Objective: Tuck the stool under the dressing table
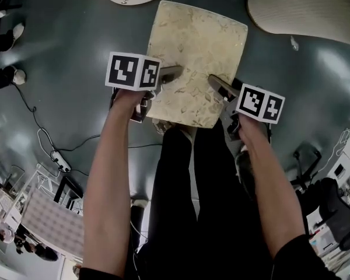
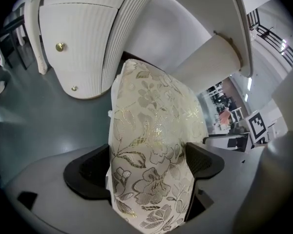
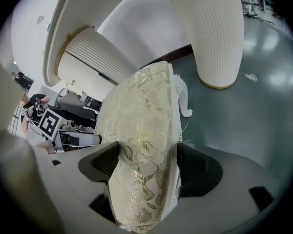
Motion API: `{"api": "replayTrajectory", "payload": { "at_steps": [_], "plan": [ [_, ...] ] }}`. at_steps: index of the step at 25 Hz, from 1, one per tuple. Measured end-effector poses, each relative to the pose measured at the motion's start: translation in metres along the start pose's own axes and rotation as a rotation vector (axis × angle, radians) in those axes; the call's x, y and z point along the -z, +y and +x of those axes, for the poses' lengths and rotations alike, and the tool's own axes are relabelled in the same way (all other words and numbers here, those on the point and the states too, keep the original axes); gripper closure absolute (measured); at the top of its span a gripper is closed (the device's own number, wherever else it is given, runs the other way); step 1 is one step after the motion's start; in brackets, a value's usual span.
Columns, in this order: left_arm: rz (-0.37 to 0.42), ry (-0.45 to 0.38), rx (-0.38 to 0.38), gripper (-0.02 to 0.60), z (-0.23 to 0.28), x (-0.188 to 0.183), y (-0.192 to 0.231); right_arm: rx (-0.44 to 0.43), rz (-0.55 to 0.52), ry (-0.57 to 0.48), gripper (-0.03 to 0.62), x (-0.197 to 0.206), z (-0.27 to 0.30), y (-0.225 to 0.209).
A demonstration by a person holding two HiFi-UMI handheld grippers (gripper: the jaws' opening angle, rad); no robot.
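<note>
Glossy grey-green floor (image 1: 76,51) runs under the whole scene, with loose cables (image 1: 46,144) lying behind and to the left of the left tongs (image 1: 166,74). Between the two tongs stands the stool (image 1: 195,57), on the floor and extending forward from both. Its seat is a rectangular padded cushion in cream fabric with a gold and grey floral brocade pattern, with a white underside edge. Left tongs: in the left gripper view (image 2: 149,162) the black jaws press on the near left part of the cushion (image 2: 151,130), one jaw on each face. Right tongs (image 1: 221,86): in the right gripper view (image 3: 149,162) the jaws likewise pinch the near right part of the cushion (image 3: 141,111). Ahead of both tongs, past the far end of the stool, is the dressing table (image 2: 83,38), white with ribbed curved panels and small brass knobs. The stool's far edge lies near its base; contact cannot be determined.
</note>
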State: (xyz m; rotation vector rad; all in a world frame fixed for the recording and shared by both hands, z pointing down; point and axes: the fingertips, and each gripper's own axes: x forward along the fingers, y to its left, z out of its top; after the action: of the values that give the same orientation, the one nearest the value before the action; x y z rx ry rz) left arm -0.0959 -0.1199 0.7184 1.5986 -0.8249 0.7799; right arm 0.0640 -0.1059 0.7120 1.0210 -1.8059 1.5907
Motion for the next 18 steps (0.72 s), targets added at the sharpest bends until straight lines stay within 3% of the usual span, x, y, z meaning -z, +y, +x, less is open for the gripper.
{"api": "replayTrajectory", "payload": {
  "at_steps": [9, 18],
  "plan": [
    [-0.006, -0.044, 0.001, 0.098, -0.003, -0.003, -0.002, -0.001, -0.040, -0.020, 0.263, -0.010, 0.000, 0.002],
    [0.056, -0.104, 0.000, 0.098, -0.001, -0.002, -0.002, 0.001, -0.026, -0.139, 0.263, -0.001, -0.002, 0.001]
  ]
}}
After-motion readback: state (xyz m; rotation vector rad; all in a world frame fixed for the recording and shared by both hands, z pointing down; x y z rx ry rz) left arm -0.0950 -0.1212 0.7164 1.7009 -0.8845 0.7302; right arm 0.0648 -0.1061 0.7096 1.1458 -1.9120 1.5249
